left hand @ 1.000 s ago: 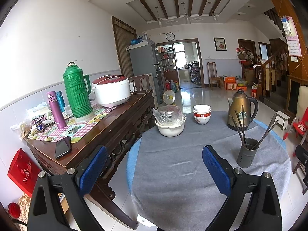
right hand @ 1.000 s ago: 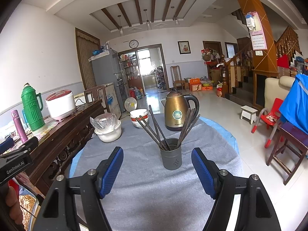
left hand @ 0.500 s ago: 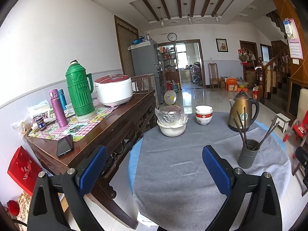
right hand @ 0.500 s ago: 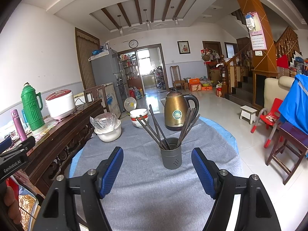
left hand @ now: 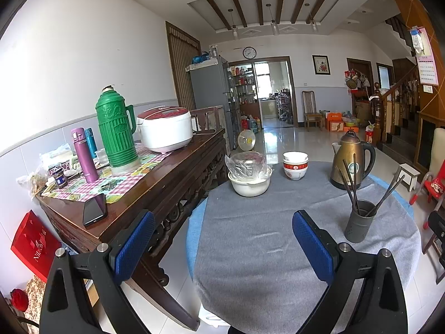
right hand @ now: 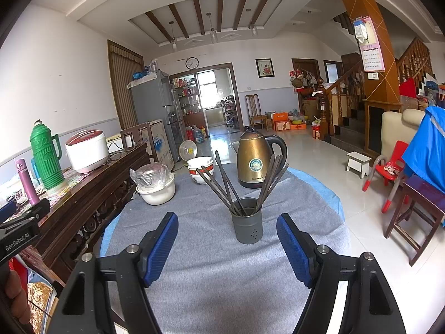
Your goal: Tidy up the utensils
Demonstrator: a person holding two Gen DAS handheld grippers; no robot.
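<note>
Round desk [right hand: 211,278] under a grey felt cloth, blue edge showing. Landmark: dark grey perforated cylindrical holder [right hand: 247,224] standing upright on that cloth, dark chopsticks [right hand: 222,183] fanned out of its top, leaning left and right. Brown carved wooden sideboard [left hand: 167,183] left of the holder, off the desk, with a green ribbed thermos [left hand: 116,130] and a white rice cooker with red lid [left hand: 165,129] on it. Bronze electric kettle with black handle [right hand: 256,158] just behind the holder. White pot covered in clear plastic [right hand: 155,181] behind and left of the holder; stacked white-and-red bowls [right hand: 200,168] between pot and kettle. Right claw [right hand: 226,246] spread wide, blue pads empty, holder ahead between them, not touching. Left claw [left hand: 222,246] spread wide too, nothing pinched, holder ahead to its right.
</note>
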